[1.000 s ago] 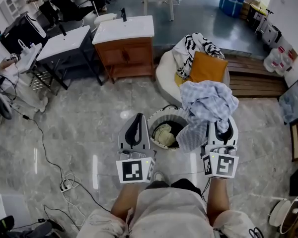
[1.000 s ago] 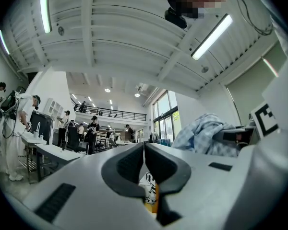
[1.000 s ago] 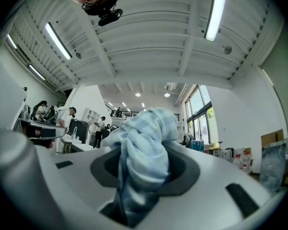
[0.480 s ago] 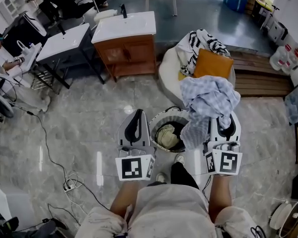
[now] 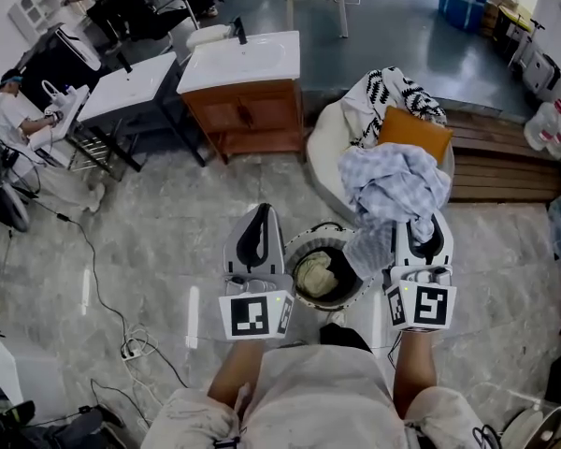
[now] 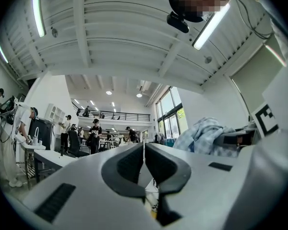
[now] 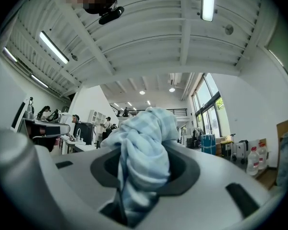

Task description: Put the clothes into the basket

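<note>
Jaws of the right gripper (image 7: 145,150) are clamped on a blue-and-white checked cloth (image 5: 393,181), which bunches up over them and hangs above the right edge of the basket (image 5: 320,232). Those of the left gripper (image 6: 144,150) are pressed together with nothing between them, just left of the basket. A pale crumpled garment (image 5: 316,274) lies inside the basket, and a white beanbag (image 5: 329,143) with an orange cushion (image 5: 411,131) sits beyond it.

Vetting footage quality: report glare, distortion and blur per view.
Head view: sharp, bright reflected streaks on the glossy floor. Left gripper view: heavy fisheye, strip light blown out, left tool soft. Right gripper view: same fisheye, dark corners; checked cloth in right tool slightly soft.
</note>
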`<action>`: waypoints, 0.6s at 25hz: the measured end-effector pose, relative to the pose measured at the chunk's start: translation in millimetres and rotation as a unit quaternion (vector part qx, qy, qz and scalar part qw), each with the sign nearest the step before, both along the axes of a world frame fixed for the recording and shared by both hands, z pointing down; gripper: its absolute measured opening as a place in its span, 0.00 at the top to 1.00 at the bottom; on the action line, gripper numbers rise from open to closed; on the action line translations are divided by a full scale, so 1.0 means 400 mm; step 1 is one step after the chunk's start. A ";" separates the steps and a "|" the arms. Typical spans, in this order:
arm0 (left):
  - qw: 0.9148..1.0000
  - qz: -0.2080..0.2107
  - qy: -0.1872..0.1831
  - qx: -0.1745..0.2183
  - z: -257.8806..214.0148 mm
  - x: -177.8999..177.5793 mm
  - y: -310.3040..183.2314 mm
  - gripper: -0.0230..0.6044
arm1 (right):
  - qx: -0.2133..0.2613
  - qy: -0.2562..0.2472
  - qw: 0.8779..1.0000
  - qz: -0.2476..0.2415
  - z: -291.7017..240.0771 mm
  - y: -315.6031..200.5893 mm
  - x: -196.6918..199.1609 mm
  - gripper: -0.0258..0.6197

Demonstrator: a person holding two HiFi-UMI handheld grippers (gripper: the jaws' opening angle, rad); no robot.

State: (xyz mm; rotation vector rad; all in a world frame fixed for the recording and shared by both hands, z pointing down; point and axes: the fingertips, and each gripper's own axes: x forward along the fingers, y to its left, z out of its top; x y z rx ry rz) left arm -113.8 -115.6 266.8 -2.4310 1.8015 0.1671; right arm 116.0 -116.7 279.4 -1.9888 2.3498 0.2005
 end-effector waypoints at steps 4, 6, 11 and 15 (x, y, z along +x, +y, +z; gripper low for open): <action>1.000 -0.017 -0.007 -0.004 0.010 0.037 -0.059 0.94 | -0.006 -0.003 1.000 -0.014 0.015 -0.071 0.037 0.74; 1.000 -0.026 -0.010 -0.005 0.018 0.054 -0.083 0.94 | -0.010 -0.006 1.000 -0.022 0.027 -0.104 0.054 0.74; 0.999 -0.042 -0.013 -0.014 0.055 0.071 -0.127 0.94 | -0.024 -0.016 0.999 -0.044 0.067 -0.169 0.078 0.74; 0.999 -0.040 -0.008 -0.027 0.099 0.062 -0.156 0.94 | -0.043 -0.021 0.997 -0.052 0.112 -0.206 0.067 0.74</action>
